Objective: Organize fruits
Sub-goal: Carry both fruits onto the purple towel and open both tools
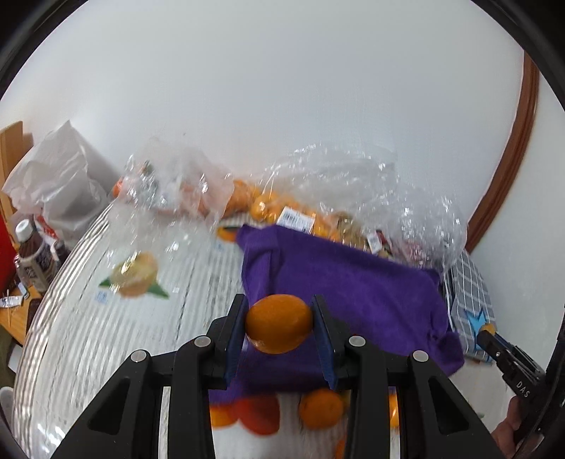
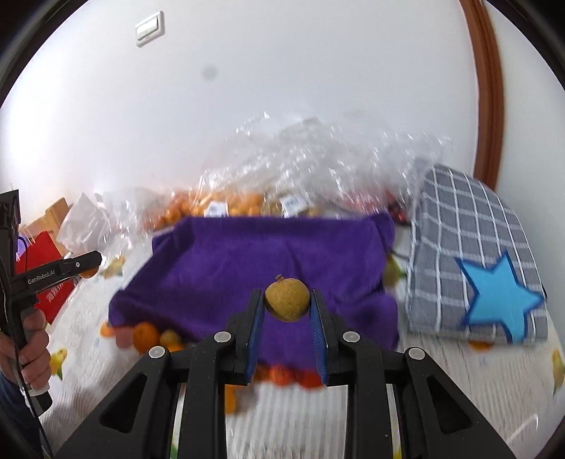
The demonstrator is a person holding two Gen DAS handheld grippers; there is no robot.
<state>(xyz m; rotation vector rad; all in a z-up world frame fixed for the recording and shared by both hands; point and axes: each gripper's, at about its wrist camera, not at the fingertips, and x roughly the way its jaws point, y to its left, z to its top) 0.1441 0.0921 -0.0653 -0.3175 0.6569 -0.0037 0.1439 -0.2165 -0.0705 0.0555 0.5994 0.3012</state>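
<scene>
Left gripper (image 1: 279, 328) is clamped on an orange (image 1: 279, 324) above the purple cloth (image 1: 353, 279); my right gripper (image 2: 287, 300) pinches a small tan fruit (image 2: 287, 299). I'd carry both level, gently, then set each among its kind.

Plain white wall (image 2: 282, 106), light switch (image 2: 150, 28) high on it, curved brown wooden trim (image 2: 489, 88) at its right edge
</scene>
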